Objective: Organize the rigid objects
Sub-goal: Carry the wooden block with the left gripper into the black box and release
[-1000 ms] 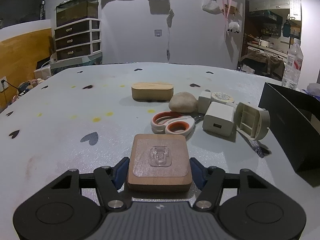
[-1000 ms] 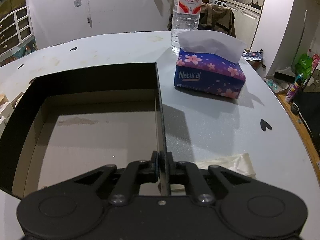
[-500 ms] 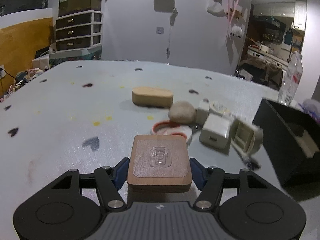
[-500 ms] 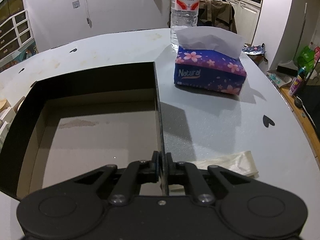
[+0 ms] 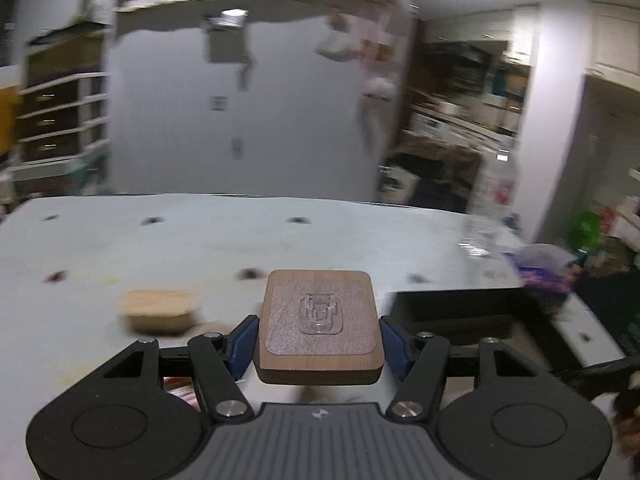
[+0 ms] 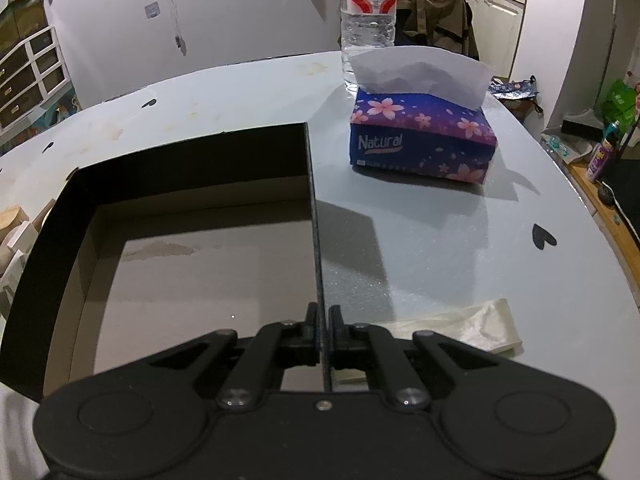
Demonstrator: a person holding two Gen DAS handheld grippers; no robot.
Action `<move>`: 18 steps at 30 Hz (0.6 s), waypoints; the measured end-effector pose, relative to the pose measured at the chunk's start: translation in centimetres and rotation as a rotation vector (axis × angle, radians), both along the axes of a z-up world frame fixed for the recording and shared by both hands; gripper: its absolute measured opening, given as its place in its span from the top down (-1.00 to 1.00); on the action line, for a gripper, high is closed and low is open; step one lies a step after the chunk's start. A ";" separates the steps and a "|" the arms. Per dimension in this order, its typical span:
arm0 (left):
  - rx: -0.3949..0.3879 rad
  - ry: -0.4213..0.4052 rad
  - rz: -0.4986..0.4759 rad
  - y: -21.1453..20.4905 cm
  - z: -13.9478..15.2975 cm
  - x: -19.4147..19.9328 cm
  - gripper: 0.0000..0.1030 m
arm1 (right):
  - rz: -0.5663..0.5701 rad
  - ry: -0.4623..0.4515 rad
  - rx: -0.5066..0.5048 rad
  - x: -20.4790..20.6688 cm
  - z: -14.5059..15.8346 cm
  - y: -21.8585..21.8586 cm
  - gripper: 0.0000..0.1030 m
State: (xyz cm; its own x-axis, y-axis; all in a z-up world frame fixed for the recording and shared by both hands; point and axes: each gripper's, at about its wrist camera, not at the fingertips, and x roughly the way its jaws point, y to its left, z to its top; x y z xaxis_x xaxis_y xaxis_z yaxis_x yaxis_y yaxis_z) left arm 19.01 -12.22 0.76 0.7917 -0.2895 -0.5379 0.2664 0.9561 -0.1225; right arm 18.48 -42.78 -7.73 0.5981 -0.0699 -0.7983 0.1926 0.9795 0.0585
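Lifted off the table since the earlier frame, the left gripper [image 5: 319,338] clamps a square brown wooden block [image 5: 319,327] between 2 blue pads, angled toward the black cardboard box [image 5: 456,316]. The right gripper [image 6: 322,330] pinches that box's right wall, tilted steeply down.

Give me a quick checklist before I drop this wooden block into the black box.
1. Square brown wooden block clamped in left gripper jaws: ok.
2. Right gripper jaws pinching the black cardboard box's side wall, steadying it: ok.
3. Box floor clear for the block: ok.
4. Block already over the box opening: not ok; the box sits ahead to the right.
5. Left view sharp enough to aim: not ok, blurred.
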 end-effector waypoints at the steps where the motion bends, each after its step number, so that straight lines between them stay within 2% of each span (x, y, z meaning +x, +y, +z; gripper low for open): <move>1: -0.014 0.020 -0.024 -1.2 0.1 0.6 -0.24 | -0.004 0.000 0.003 0.0 0.0 0.0 0.92; 5: -0.075 0.141 -0.123 -6.4 -0.5 2.7 -0.24 | -0.022 0.004 0.019 0.1 0.0 -0.2 0.91; 10: -0.089 0.274 -0.197 -12.4 -2.5 5.2 -0.24 | -0.025 -0.002 0.014 0.2 -0.1 0.0 0.90; 14: -0.127 0.391 -0.205 -15.1 -4.5 7.3 -0.24 | -0.015 0.005 0.012 0.4 0.0 0.1 0.91; 18: -0.165 0.450 -0.170 -16.7 -6.5 8.8 -0.24 | -0.001 0.007 0.019 0.4 0.0 0.1 0.93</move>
